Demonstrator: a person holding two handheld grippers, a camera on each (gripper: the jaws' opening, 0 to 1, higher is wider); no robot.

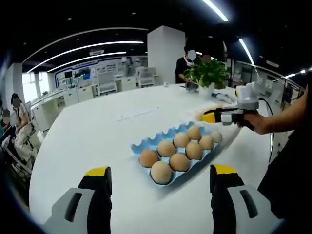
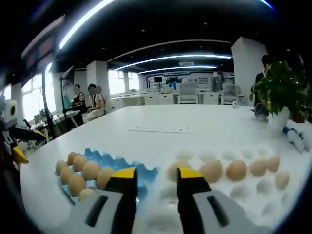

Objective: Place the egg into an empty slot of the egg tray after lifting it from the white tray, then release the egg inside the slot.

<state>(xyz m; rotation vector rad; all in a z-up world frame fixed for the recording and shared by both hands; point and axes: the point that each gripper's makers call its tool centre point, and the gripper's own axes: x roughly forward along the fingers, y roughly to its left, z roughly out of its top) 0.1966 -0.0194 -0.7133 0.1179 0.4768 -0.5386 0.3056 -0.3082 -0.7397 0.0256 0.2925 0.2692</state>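
Note:
A blue egg tray point(image 1: 146, 145) holding several brown eggs point(image 1: 161, 171) lies on the white table just ahead of my left gripper point(image 1: 161, 170), whose jaws stand wide apart with nothing between them. At the right a hand holds my right gripper point(image 1: 214, 117) low over the white tray point(image 1: 201, 113). In the right gripper view, my right gripper point(image 2: 157, 175) hovers over the white tray point(image 2: 243, 192), jaws apart. A brown egg point(image 2: 176, 168) sits just past the tips, partly hidden by the right jaw. The blue egg tray point(image 2: 105, 158) lies to the left.
More eggs point(image 2: 236, 170) line the white tray's far row. A potted plant point(image 2: 280, 92) stands at the table's far right, with a person point(image 1: 184, 66) behind it. A paper strip point(image 2: 161, 129) lies mid-table. Seated people point(image 2: 92, 100) are off the table's far left edge.

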